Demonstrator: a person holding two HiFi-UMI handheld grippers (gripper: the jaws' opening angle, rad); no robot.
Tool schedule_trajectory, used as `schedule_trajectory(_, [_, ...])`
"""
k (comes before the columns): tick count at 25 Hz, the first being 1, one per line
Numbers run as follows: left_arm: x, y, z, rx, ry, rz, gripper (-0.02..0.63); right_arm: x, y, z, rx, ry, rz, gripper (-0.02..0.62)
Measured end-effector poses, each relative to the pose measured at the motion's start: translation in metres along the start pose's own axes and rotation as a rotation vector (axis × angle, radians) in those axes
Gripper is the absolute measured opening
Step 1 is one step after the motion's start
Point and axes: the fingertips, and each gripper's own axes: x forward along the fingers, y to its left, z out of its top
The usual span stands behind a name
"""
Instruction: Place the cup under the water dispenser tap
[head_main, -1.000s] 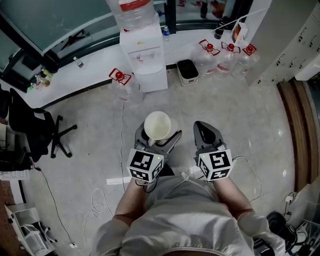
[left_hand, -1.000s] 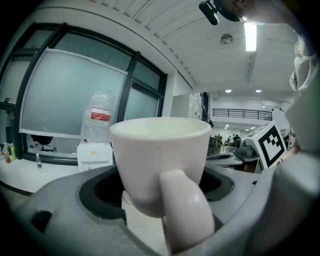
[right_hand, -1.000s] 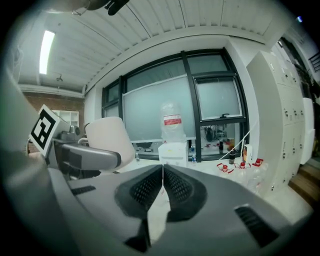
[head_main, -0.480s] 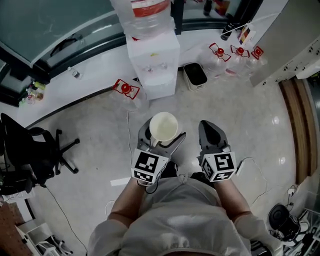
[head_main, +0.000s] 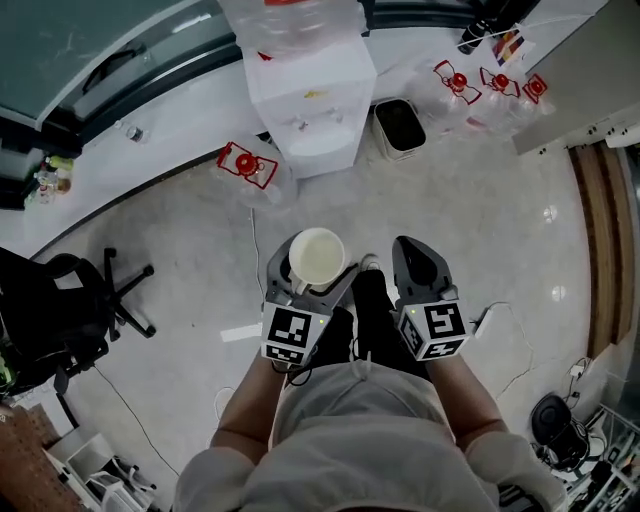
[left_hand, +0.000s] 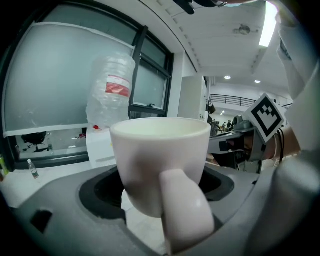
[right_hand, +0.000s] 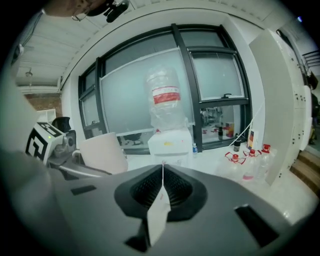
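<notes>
The left tool (head_main: 318, 262) holds an upright, empty, thick-handled cream cup (left_hand: 159, 155).

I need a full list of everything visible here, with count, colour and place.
cup: one, cream white, upright between the left claw's jaws
water dispenser: one, white, by the window wall
big bottle: one, clear with red label, on top of the water dispenser
spare jugs: four, clear with red caps, on the floor; one left of the dispenser, three right
bin: one, white with black inside, right of the dispenser
office chair: one, black, far left
left claw: one, grey, shut on the cup
right claw: one, grey, shut, empty
</notes>
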Motion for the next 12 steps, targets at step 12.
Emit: schedule_trajectory(12, [0.122, 0.046, -0.069, -0.067, 0.070, 0.107, 0.436, 0.124, -0.060, -0.056, -0.020, 0.153, 0.157, 0.029])
